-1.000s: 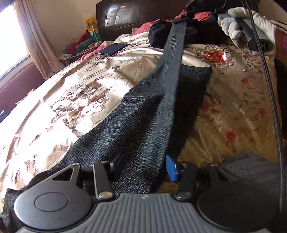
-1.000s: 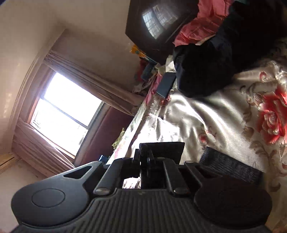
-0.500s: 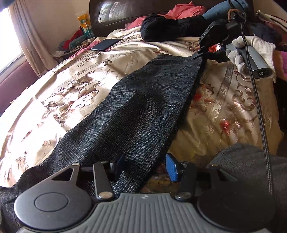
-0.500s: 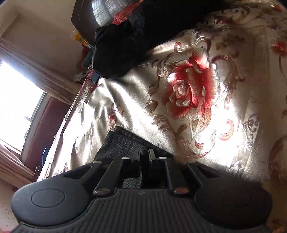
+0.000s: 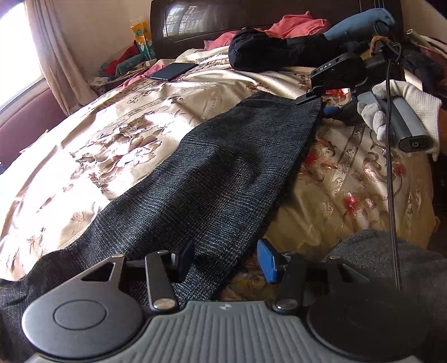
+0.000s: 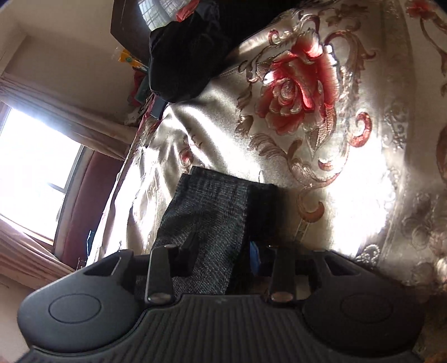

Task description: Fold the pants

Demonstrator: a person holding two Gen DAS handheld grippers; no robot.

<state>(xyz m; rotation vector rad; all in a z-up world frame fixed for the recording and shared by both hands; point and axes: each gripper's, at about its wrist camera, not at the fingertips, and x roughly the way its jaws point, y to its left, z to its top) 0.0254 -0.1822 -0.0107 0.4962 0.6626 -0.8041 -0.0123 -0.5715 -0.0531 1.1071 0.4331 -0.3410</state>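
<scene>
Dark grey checked pants (image 5: pixel 229 173) lie stretched out on the floral bedspread (image 5: pixel 125 134), one leg laid over the other. My left gripper (image 5: pixel 226 258) is open, its jaws astride the near edge of the pants. My right gripper (image 5: pixel 321 104), held by a white-gloved hand (image 5: pixel 405 111), is at the far leg ends. In the right wrist view it (image 6: pixel 223 252) is open around the hem of the pants (image 6: pixel 206 206), which rests on the bed.
A black garment bundle (image 5: pixel 279 53), pink clothes (image 5: pixel 293 25) and a dark headboard (image 5: pixel 223 19) are at the bed's head. A phone (image 5: pixel 173 71) lies at the far left. A window with curtain (image 5: pixel 42 55) is left. A cable (image 5: pixel 391 167) hangs at right.
The right gripper has brought the lifted leg down onto the other leg and opened, letting the hem go. The left gripper has stayed open at the near edge.
</scene>
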